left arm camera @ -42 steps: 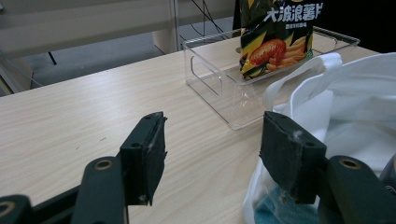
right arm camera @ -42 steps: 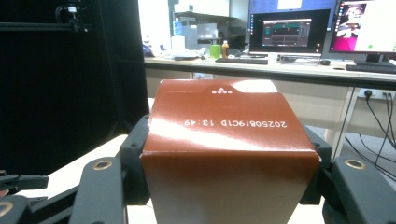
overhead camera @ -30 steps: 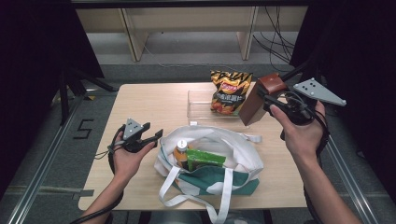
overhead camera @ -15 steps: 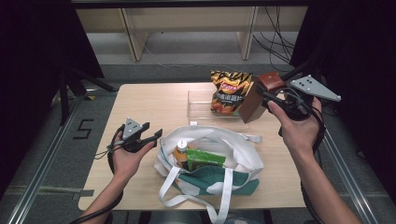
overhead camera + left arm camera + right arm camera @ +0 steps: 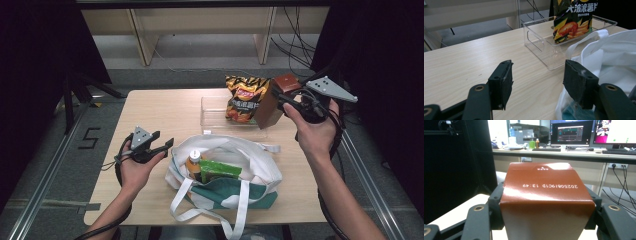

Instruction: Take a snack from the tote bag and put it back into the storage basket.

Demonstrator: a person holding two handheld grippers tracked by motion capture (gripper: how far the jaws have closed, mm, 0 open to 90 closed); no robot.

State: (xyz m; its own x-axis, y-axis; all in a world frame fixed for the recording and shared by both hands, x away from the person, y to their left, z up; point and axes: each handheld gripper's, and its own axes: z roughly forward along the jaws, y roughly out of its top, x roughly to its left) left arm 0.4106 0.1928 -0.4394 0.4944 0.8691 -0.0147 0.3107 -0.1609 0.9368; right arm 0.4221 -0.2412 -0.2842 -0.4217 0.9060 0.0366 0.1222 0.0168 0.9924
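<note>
Right gripper view: glossy brown carton (image 5: 546,202), white date print on top, clamped between right gripper (image 5: 546,212) pads.

Box (image 5: 547,202): reddish-brown, glossy, white printed code on top flap. Chip bag (image 5: 243,98): black/yellow w/ red logo, white lettering, orange fries pic. Bin (image 5: 544,53): clear plastic. Tote bag (image 5: 227,170): white outside, teal-green lower panel, white straps. In tote: green packet (image 5: 220,170), orange bottle (image 5: 194,162) w/ white cap. Table (image 5: 165,112): light wood grain. Gripper pads (image 5: 503,82): black.
</note>
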